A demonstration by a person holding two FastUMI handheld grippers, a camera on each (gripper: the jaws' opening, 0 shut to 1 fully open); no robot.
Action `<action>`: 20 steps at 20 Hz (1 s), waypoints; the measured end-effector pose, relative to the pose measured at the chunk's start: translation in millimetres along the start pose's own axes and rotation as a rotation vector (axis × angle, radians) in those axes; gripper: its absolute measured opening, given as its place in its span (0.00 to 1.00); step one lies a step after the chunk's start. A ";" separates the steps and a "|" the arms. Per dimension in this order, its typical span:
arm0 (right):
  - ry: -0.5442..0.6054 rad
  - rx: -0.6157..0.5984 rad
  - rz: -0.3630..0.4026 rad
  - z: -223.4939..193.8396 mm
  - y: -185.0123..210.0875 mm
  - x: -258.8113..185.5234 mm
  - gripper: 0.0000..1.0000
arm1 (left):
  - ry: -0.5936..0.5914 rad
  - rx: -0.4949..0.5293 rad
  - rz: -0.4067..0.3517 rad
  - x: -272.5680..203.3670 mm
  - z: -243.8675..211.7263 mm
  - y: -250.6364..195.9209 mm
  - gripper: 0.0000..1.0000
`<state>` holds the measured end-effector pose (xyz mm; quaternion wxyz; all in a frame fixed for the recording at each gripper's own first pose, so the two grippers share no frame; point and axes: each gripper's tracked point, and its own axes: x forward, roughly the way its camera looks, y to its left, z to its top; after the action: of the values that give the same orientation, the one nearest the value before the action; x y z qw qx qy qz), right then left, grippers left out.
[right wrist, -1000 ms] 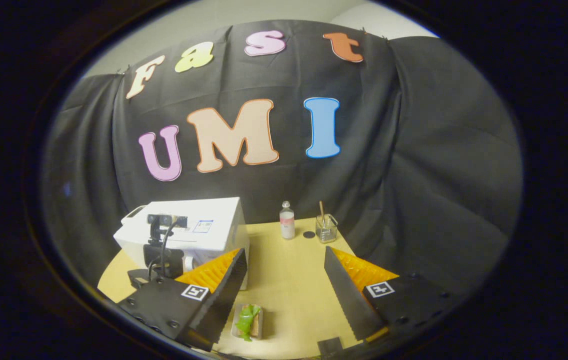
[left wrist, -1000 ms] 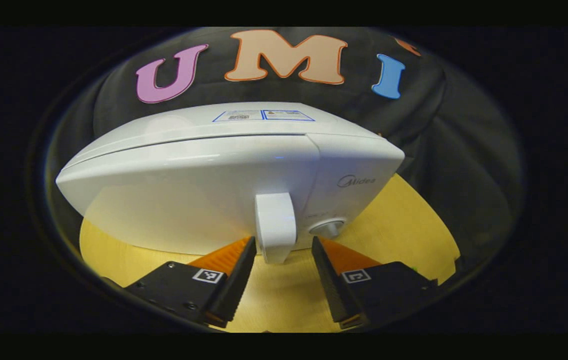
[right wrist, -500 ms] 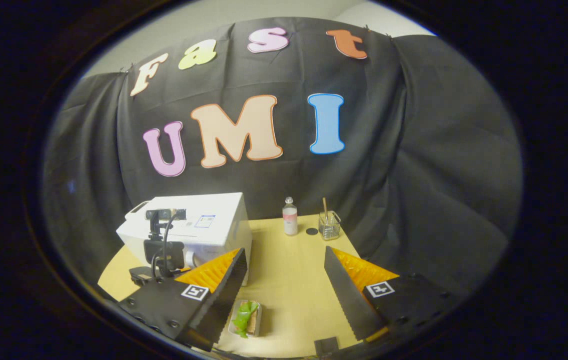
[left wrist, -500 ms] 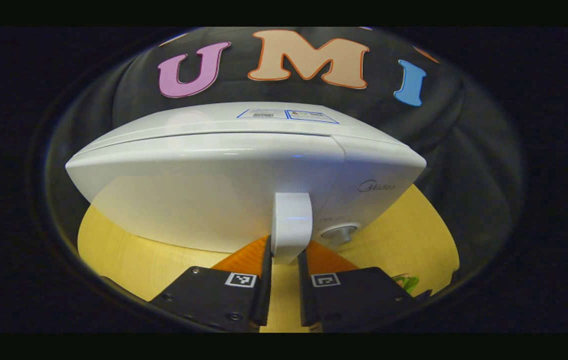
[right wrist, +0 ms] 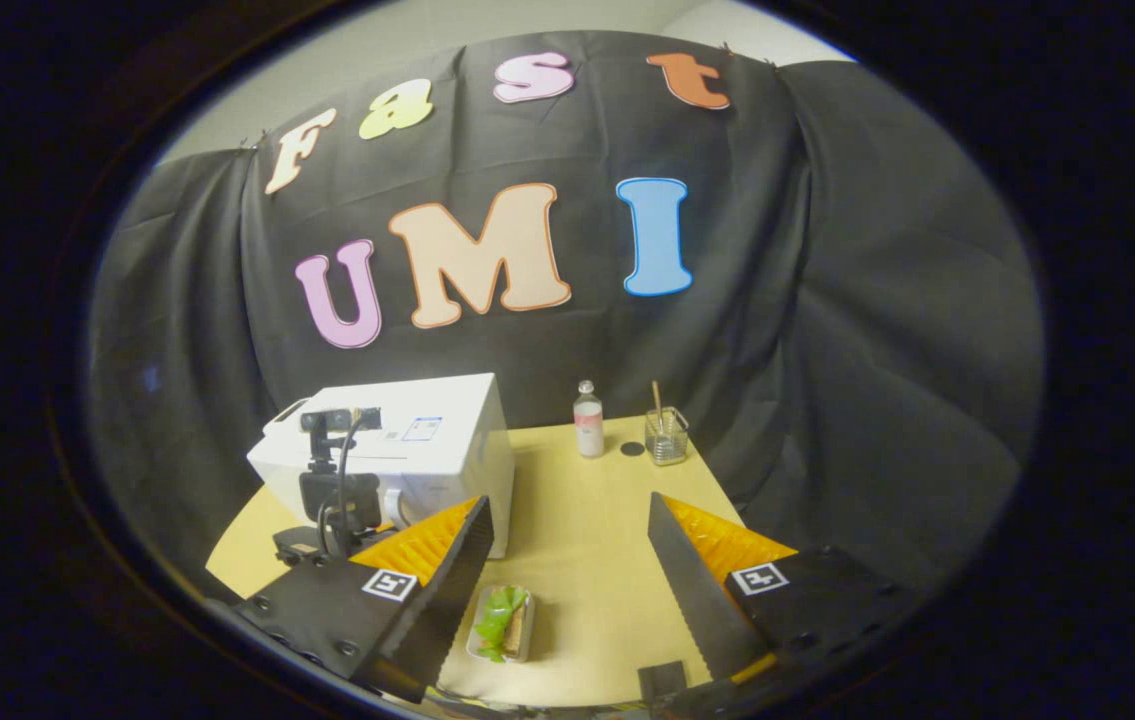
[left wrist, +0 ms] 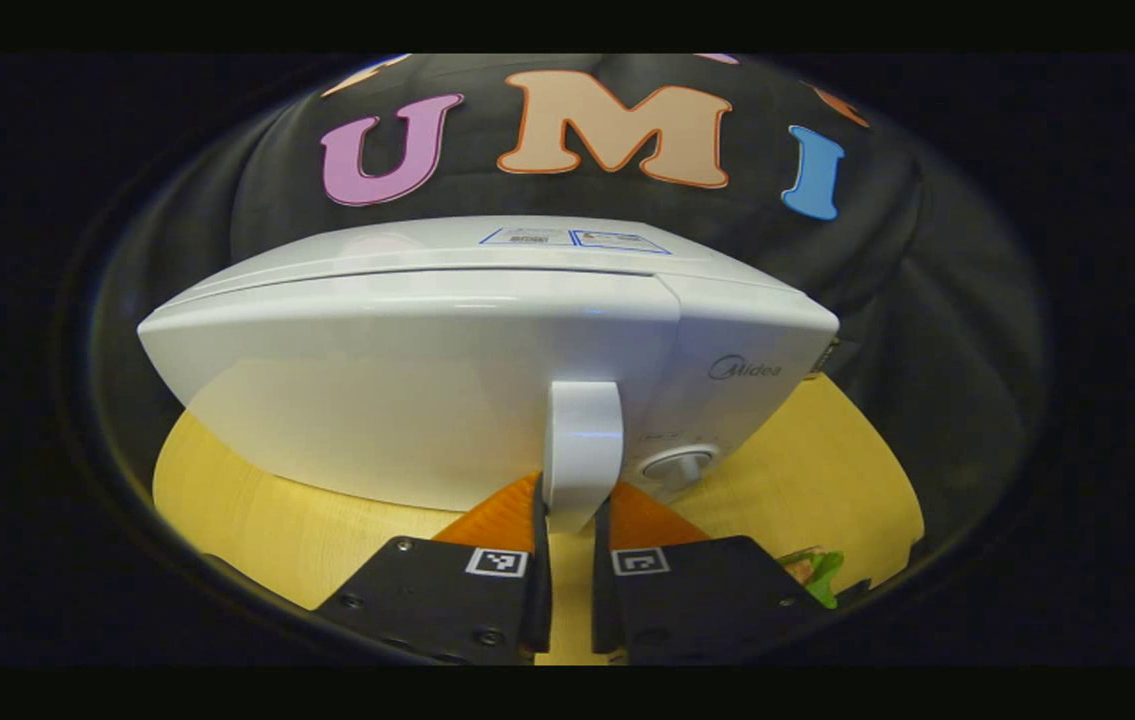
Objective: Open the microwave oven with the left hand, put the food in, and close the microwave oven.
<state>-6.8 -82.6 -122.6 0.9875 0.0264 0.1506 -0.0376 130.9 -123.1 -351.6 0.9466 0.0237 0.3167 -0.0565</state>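
- The left claw is closed narrow on the microwave's door handle, one finger pressing each side of the handle's lower end
- The microwave is white and sits on the wooden counter; its door is flush with the body, not swung out
- A round knob sits just right of the handle on the control panel
- In the left gripper view a bit of green food shows at the far right, low on the counter
- In the right gripper view the right claw hangs above the counter with its fingers spread wide and nothing between them
- The food, a green leafy piece on a small tray, lies on the counter near the right claw's left finger, below it and apart from it
- The microwave stands at the left of the counter in that view, with the left claw's body and cable in front of its door
- At the far edge of the counter stand a small bottle and, to its right, a glass cup with a stick in it; a dark round spot lies between them
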 end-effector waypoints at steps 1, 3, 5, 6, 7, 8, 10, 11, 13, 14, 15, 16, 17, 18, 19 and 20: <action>0.006 -0.003 -0.001 -2.3 0.4 -1.3 0.92 | 0.000 -0.007 -0.002 -0.2 -1.5 0.3 0.14; 0.017 -0.005 0.001 -7.4 3.1 -5.6 0.92 | -0.004 -0.003 0.001 -1.4 -1.0 0.4 0.14; 0.022 0.000 0.012 -9.9 7.8 -10.2 0.92 | -0.011 -0.003 -0.004 -1.4 -0.4 0.1 0.14; 0.022 0.001 0.013 -10.6 9.2 -11.7 0.92 | -0.008 -0.007 -0.008 -2.1 -1.1 -0.1 0.13; 0.025 0.002 0.013 -12.6 10.2 -13.0 0.92 | -0.009 -0.006 -0.011 -2.6 -1.4 0.3 0.13; 0.028 0.002 0.013 -15.5 11.5 -13.8 0.98 | 0.022 -0.017 -0.008 -10.0 -10.1 0.4 0.13; 0.035 0.006 0.020 -19.3 15.8 -12.4 0.92 | -0.024 0.017 -0.022 -37.8 -21.9 4.9 0.13; 0.040 0.010 0.029 -21.1 18.7 -10.5 0.92 | -0.028 0.030 -0.032 -50.4 -33.1 8.0 0.13; 0.048 0.012 0.054 -23.3 26.2 -6.5 0.92 | -0.014 0.040 -0.043 -76.0 -52.0 17.0 0.12; 0.046 0.008 0.072 -22.1 31.0 -4.0 0.92 | -0.008 0.044 -0.048 -85.9 -59.3 21.6 0.13; 0.041 0.002 0.092 -19.1 36.3 -1.2 0.92 | -0.010 0.047 -0.046 -94.9 -65.5 26.5 0.13; 0.040 -0.006 0.113 -17.4 41.6 1.5 0.92 | -0.013 0.054 -0.038 -102.5 -70.4 31.2 0.14; 0.039 -0.014 0.132 -15.6 47.2 4.4 0.92 | -0.008 0.057 -0.025 -111.2 -77.1 36.2 0.14; 0.040 -0.021 0.151 -16.4 51.5 6.3 0.92 | -0.007 0.057 -0.006 -122.8 -80.9 41.9 0.15; 0.041 -0.026 0.170 -15.7 56.0 6.6 0.92 | -0.007 0.052 0.010 -128.1 -85.9 47.6 0.19; 0.045 -0.029 0.191 -17.3 60.4 7.1 0.92 | -0.006 0.040 0.025 -134.3 -89.5 53.7 0.17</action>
<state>-0.2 -21.7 -138.7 0.9833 0.0273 0.1698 0.0594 -22.5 -50.2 -341.7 0.9474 0.0465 0.3125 -0.0509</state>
